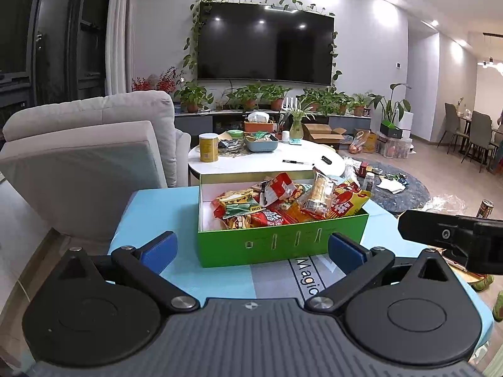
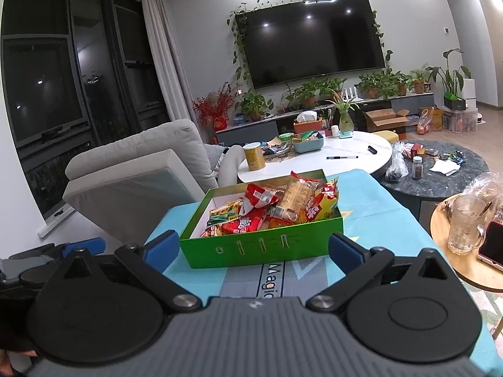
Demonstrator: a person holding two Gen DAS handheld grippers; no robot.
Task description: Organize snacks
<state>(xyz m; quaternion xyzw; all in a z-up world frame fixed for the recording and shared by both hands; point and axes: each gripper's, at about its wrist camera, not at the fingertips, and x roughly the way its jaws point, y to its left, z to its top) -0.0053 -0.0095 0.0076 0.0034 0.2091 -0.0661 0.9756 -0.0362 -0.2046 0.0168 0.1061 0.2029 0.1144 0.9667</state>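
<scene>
We hold both the left gripper [image 1: 250,251] and right gripper [image 2: 251,249] with jaws wide and empty, the green snack box [image 1: 283,242] just ahead on the blue bench [image 1: 157,207], its long side across both.

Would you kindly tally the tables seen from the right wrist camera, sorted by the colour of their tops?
Blue-covered table: 1
White oval table: 1
Dark marbled round table: 1
Wooden round table: 1
Total: 4
</scene>
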